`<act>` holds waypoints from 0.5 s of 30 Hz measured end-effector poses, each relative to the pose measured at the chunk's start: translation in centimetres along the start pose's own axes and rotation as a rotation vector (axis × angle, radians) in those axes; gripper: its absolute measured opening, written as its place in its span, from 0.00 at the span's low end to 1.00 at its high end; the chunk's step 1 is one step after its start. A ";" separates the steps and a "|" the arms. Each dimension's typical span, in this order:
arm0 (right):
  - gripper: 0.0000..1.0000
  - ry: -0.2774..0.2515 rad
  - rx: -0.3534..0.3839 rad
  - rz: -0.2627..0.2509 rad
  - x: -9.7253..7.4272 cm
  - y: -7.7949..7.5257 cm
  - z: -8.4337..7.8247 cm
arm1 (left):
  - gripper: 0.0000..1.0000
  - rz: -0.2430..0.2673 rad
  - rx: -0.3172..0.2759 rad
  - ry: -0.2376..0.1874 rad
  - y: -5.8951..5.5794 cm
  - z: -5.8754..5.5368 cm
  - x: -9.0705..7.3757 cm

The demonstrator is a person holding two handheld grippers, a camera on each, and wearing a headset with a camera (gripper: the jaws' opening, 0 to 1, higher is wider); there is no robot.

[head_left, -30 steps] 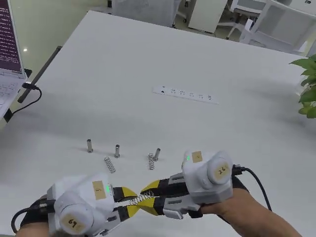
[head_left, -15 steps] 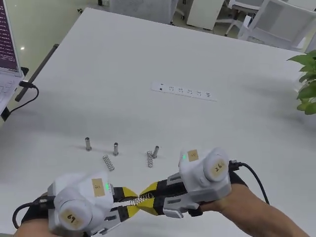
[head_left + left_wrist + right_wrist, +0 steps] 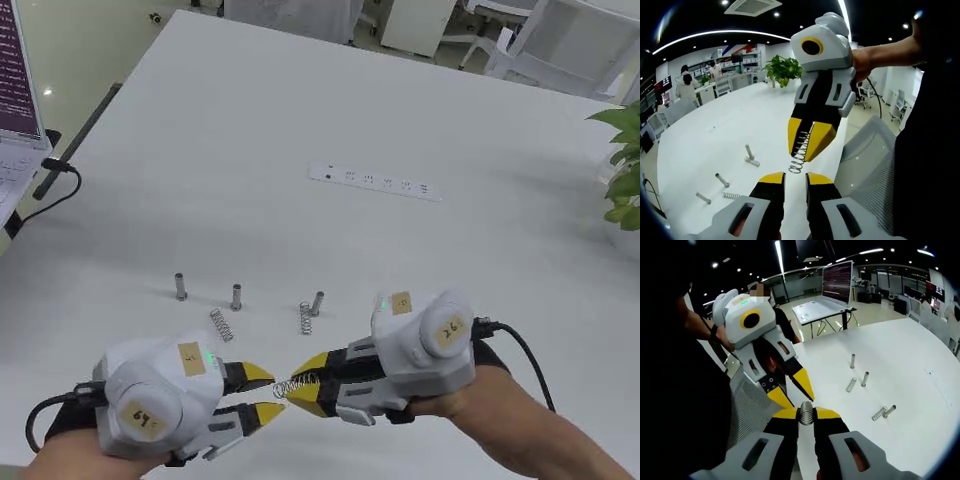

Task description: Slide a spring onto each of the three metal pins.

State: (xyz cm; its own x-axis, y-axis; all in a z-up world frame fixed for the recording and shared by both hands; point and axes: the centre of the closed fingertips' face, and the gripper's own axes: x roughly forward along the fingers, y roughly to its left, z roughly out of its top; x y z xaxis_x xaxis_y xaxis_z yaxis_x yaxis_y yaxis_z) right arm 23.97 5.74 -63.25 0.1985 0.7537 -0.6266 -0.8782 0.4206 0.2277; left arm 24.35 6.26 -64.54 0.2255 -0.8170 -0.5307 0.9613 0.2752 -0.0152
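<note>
Nearly touching, right gripper (image 3: 303,388) pinches a spring (image 3: 806,415) facing the gaping left gripper (image 3: 273,393).

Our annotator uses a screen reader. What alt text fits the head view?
The right gripper pinches a spring by one end, tip to tip with the open left gripper. Beyond them on the white table are three metal pins, two loose springs and a power strip.

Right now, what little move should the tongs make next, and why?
Probably carry the spring over to the nearest pin and line it up with the pin's end. The right tongs are shut on one end of the spring, the left tongs are open and not gripping it, and that pin is bare; a loose spring only lies beside it.
</note>
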 end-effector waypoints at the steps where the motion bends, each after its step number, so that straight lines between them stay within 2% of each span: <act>1: 0.09 -0.002 0.003 -0.008 -0.1 -0.3 0.0 | 0.09 0.006 -0.004 0.000 0.2 -0.1 -0.1; 5: 0.09 -0.007 0.016 -0.030 -0.6 -1.0 -0.1 | 0.11 0.042 -0.059 -0.017 1.2 -0.4 -0.7; 15: 0.09 0.016 0.034 -0.059 -0.8 -2.0 -0.8 | 0.14 0.101 -0.107 -0.025 2.9 -1.4 -1.8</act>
State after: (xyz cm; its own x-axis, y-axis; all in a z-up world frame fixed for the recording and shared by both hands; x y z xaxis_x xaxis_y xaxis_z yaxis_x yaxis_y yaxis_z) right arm 25.19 3.89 -63.84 0.2426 0.7191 -0.6512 -0.8499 0.4812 0.2147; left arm 26.51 9.19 -64.81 0.3253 -0.7944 -0.5130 0.9113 0.4081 -0.0540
